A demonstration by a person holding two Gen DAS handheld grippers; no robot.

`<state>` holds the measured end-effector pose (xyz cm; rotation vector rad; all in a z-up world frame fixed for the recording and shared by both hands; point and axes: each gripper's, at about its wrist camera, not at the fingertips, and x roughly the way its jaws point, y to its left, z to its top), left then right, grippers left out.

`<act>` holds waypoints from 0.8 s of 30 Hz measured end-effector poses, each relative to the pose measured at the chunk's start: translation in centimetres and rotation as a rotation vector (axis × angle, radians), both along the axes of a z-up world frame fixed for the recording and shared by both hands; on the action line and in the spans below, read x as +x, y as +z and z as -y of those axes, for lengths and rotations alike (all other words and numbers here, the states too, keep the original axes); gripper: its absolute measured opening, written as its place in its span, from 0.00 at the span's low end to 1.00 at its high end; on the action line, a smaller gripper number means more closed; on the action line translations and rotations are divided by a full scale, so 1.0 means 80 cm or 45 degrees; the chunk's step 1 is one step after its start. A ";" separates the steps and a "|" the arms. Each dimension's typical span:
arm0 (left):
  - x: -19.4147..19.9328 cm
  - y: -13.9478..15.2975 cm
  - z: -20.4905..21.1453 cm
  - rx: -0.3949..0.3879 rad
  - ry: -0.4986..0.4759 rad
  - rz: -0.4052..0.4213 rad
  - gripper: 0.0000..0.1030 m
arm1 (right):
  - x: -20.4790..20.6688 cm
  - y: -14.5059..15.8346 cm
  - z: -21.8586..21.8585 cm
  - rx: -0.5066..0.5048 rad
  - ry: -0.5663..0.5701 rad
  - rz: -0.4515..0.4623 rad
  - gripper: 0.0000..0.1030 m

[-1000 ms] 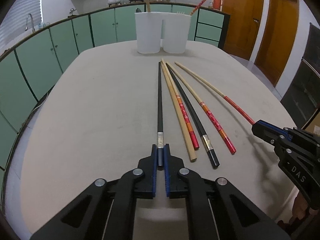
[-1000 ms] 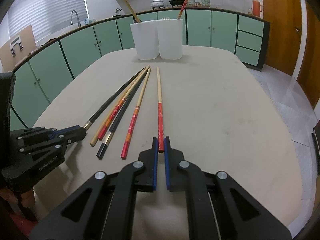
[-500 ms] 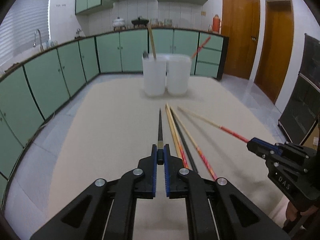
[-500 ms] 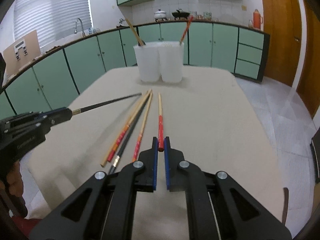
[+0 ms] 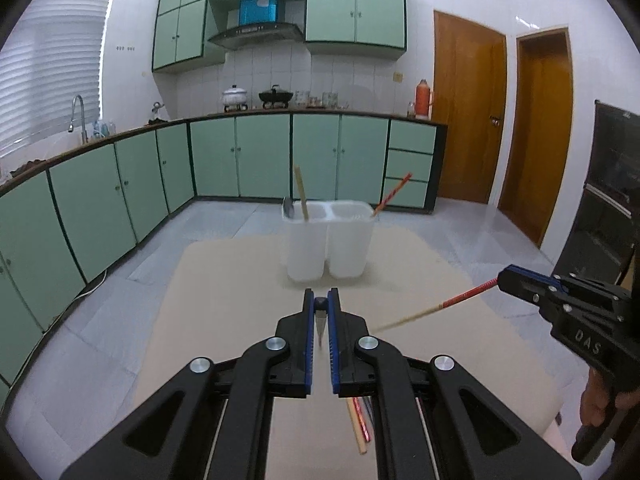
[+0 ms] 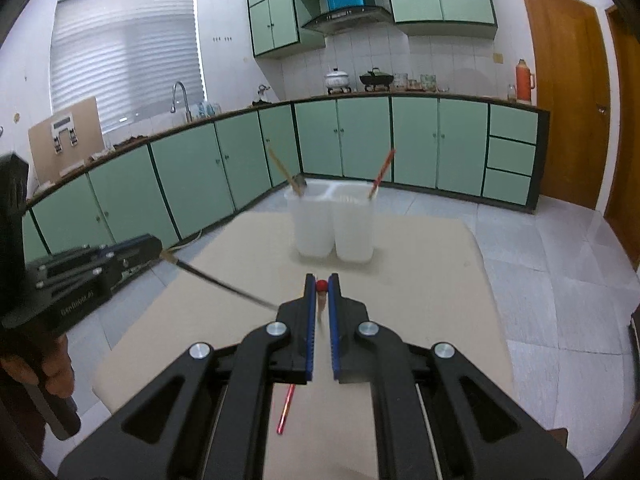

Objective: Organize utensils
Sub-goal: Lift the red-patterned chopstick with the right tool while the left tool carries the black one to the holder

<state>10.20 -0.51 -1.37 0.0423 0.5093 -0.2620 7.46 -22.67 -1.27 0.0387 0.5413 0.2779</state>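
My left gripper (image 5: 320, 304) is shut on a black chopstick (image 5: 320, 322), held end-on high above the table; it also shows in the right wrist view (image 6: 224, 286). My right gripper (image 6: 321, 286) is shut on a red-and-wood chopstick (image 6: 321, 285), also lifted; it shows in the left wrist view (image 5: 448, 304). Two joined white holder cups (image 5: 328, 244) stand at the table's far end. The left cup holds a wooden chopstick (image 5: 301, 194), the right cup a red one (image 5: 392, 196). Several chopsticks (image 5: 360, 420) lie on the table below my left gripper.
The beige table (image 5: 224, 280) ends just behind the cups. Green cabinets (image 5: 264, 156) and a counter with a sink (image 5: 78, 116) run along the back and left. Wooden doors (image 5: 468, 116) stand at the right. A dark appliance (image 5: 612, 184) is at the far right.
Both grippers have risen from the table with their chopsticks and tipped up, so the chopsticks now hang in the air instead of resting on the table.
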 end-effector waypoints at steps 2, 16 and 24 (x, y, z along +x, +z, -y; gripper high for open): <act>0.003 0.007 0.001 -0.007 -0.009 0.014 0.06 | 0.008 0.013 0.003 0.021 0.012 0.002 0.05; 0.030 0.050 -0.002 -0.067 -0.060 0.078 0.06 | 0.061 0.081 0.015 0.037 0.099 0.031 0.05; 0.062 0.098 0.003 -0.093 -0.074 0.189 0.06 | 0.093 0.129 0.020 0.053 0.118 0.127 0.05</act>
